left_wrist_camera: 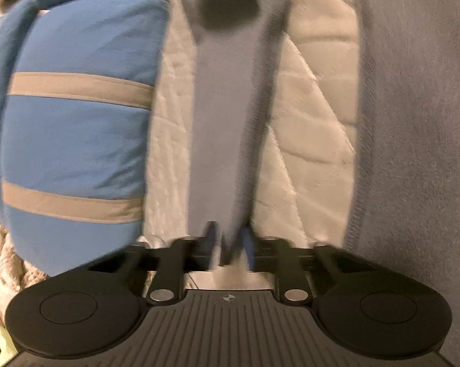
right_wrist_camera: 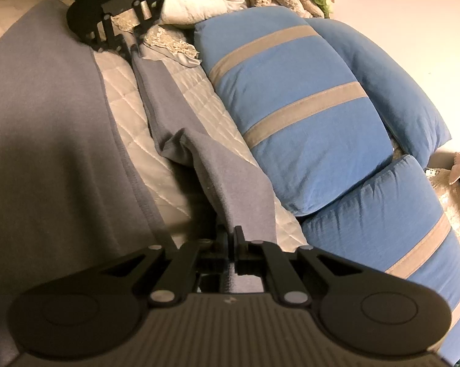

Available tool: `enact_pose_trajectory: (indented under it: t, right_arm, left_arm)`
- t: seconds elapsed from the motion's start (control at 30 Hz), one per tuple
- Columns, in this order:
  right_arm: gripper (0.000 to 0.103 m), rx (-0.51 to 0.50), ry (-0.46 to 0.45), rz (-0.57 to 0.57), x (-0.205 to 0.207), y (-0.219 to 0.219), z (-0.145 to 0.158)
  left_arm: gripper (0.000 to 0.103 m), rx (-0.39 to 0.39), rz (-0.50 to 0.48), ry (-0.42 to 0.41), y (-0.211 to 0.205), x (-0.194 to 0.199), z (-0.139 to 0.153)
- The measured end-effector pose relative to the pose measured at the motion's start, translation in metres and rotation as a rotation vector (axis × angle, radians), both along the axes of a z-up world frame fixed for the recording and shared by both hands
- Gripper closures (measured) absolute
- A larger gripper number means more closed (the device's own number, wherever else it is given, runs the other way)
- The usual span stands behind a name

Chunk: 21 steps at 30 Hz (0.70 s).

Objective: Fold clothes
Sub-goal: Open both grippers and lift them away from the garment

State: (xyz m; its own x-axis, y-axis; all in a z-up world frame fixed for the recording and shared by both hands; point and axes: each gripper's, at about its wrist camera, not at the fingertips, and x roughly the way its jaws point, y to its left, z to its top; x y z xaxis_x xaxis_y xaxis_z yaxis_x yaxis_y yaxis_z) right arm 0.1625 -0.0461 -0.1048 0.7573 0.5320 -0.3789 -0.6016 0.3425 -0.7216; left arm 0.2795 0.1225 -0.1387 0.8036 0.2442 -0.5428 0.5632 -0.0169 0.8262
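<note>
Left wrist view: a quilted cream bedspread [left_wrist_camera: 306, 140] covers the bed, blue striped pillow [left_wrist_camera: 77, 137] to its left. The left gripper [left_wrist_camera: 228, 238] points down, fingers [left_wrist_camera: 211, 232] pinched tight on the grey sleeve [left_wrist_camera: 224, 122].

Right wrist view: same bedspread [right_wrist_camera: 129, 104], pillow [right_wrist_camera: 297, 116] beside it. The right gripper [right_wrist_camera: 231, 238] clamps the sleeve [right_wrist_camera: 236, 183], stretched across to the left gripper [right_wrist_camera: 120, 44].

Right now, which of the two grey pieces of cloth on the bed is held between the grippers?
The narrow grey strip, stretched from the right gripper to the left gripper. The wide grey cloth lies flat and unheld beside it.
</note>
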Motion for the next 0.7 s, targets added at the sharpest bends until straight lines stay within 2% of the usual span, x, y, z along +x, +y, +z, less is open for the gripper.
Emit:
enact_pose_trajectory:
  t: [0.4, 0.5, 0.53, 0.57, 0.63, 0.7]
  right_arm:
    - [0.084, 0.022, 0.06, 0.017, -0.001, 0.003, 0.004]
    - [0.071, 0.032, 0.07, 0.027, -0.005, 0.0, 0.007]
    - [0.061, 0.04, 0.072, 0.03, -0.007, -0.001, 0.01]
    - [0.055, 0.05, 0.075, 0.036, -0.009, -0.002, 0.013]
    - [0.029, 0.081, 0.081, 0.053, -0.015, -0.006, 0.022]
    - [0.025, 0.103, 0.095, 0.062, -0.021, -0.012, 0.031]
  left_arm:
    - [0.1, 0.055, 0.051, -0.027, 0.027, -0.003, -0.004]
    - [0.1, 0.06, 0.064, -0.034, 0.03, 0.0, -0.005]
    - [0.1, 0.058, 0.07, -0.033, 0.03, 0.001, -0.006]
    - [0.1, 0.058, 0.076, -0.033, 0.03, 0.001, -0.007]
    - [0.1, 0.051, 0.095, -0.046, 0.03, 0.004, -0.007]
    - [0.097, 0.029, 0.129, -0.069, 0.028, 0.009, -0.006]
